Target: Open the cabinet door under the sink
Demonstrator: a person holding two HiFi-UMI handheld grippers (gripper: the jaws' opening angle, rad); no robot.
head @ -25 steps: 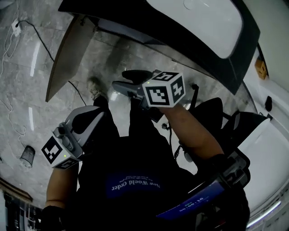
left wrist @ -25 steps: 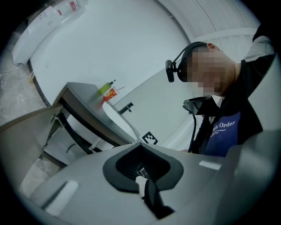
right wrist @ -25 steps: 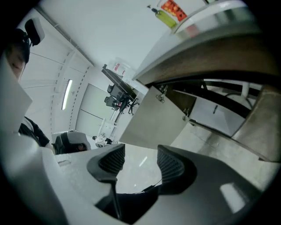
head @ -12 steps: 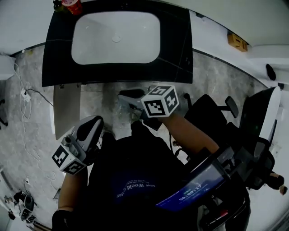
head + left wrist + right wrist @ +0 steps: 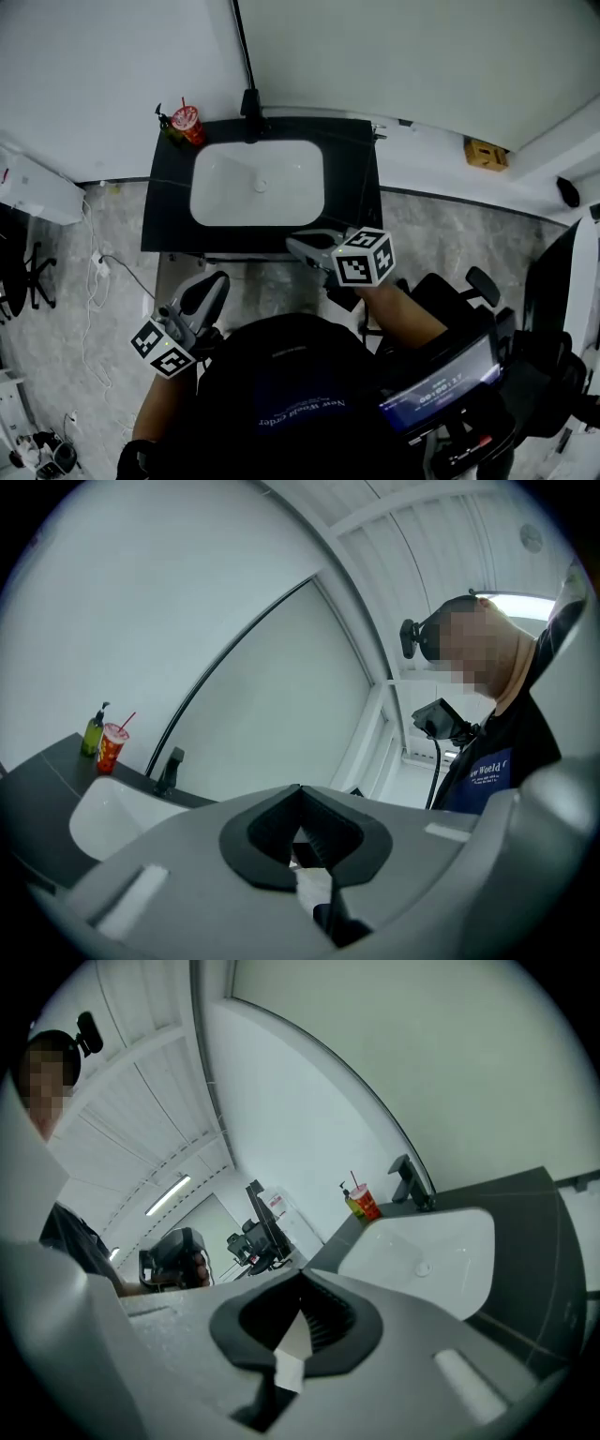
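Both the grey left claw (image 5: 214, 284) and grey right claw (image 5: 298, 246) have risen before the white rectangular sink (image 5: 258, 183) — each pinched shut on nothing, the right having just closed — so the task looks finished.

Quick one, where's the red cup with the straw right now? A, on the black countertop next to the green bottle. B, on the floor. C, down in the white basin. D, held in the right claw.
A: the red cup stands on the black countertop at its far left corner, right beside the green bottle and outside the white basin.
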